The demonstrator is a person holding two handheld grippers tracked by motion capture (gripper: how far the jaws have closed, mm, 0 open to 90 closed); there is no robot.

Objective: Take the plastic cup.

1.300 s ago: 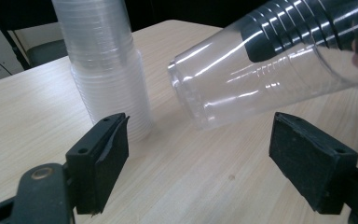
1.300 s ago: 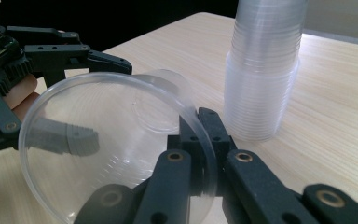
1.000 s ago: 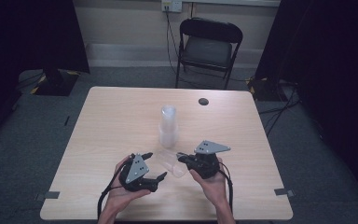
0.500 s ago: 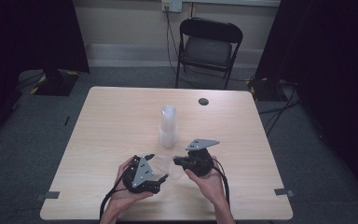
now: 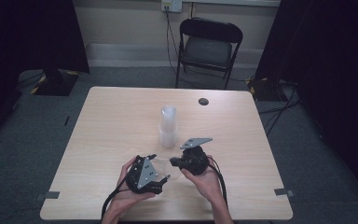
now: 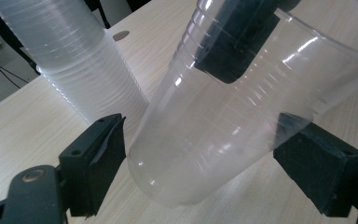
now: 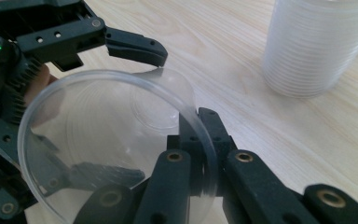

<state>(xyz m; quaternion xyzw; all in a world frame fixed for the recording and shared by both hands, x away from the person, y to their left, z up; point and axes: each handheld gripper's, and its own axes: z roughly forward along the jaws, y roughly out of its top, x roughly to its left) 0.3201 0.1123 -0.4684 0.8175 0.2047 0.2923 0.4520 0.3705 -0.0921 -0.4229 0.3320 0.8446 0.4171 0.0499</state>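
Observation:
A single clear plastic cup (image 7: 98,135) lies tilted just above the table between my two grippers, seen faintly in the high view (image 5: 174,166). My right gripper (image 7: 200,126) is shut on its rim, one jaw inside the mouth and one outside. My left gripper (image 6: 205,140) straddles the cup's (image 6: 223,121) base end. Its jaws have just been opening, and the left pad stands a little clear of the cup wall. A tall stack of clear cups (image 5: 168,126) stands upright on the table (image 5: 98,135) just beyond both grippers (image 5: 163,166), (image 5: 173,162).
A small black disc (image 5: 203,101) lies near the table's far edge. A black folding chair (image 5: 207,44) stands behind the table. Dark curtains hang at both sides. The cup stack (image 7: 317,46) is close to the right gripper's far side.
The right hand with the cup has drawn slightly left, toward the left gripper, and its grey plate has turned. The left hand has stayed in place.

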